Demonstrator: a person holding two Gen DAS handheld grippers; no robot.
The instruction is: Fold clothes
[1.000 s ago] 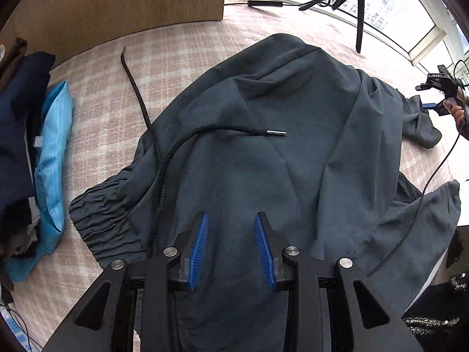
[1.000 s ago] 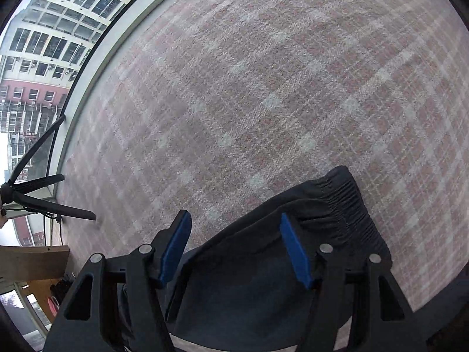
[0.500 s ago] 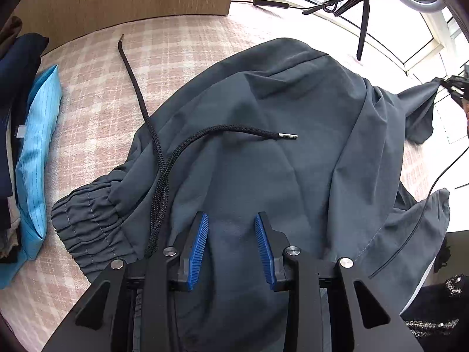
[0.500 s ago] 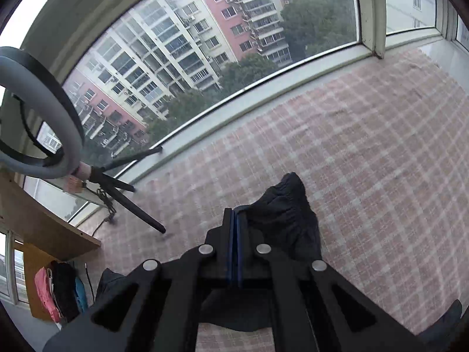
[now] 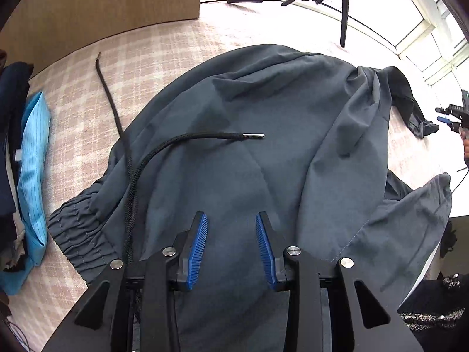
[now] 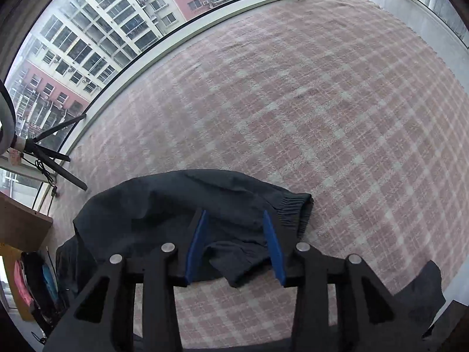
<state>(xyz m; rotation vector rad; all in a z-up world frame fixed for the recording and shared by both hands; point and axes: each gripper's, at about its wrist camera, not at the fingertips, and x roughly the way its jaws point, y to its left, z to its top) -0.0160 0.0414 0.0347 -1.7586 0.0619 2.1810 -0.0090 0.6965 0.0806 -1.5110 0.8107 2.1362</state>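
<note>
In the left wrist view, the left gripper [image 5: 231,245] hangs over a pair of dark grey trousers [image 5: 263,152] that lie spread on a pink checked blanket [image 5: 152,50]. Its two blue fingers [image 5: 197,249] stand apart, and the cloth lies below and between them; nothing is pinched. A black drawstring [image 5: 176,142] with a metal tip runs across the cloth ahead of the fingers, and the gathered waistband [image 5: 79,234] is to the left of them. A light blue garment [image 5: 32,176] lies at the left edge of the blanket. Far to the right, the right gripper [image 5: 453,117] is seen just beside one trouser leg end, but its fingers are too small to judge here.

In the right wrist view, the right gripper [image 6: 234,246] has its fingers [image 6: 272,246] wide apart. A trouser leg [image 6: 181,202] with an elastic cuff [image 6: 293,208] lies on the blanket [image 6: 293,102] under and between them, and the cuff reaches past the right finger. The fingers grip nothing. A black tripod [image 6: 49,152] stands by the window at the left.
</note>
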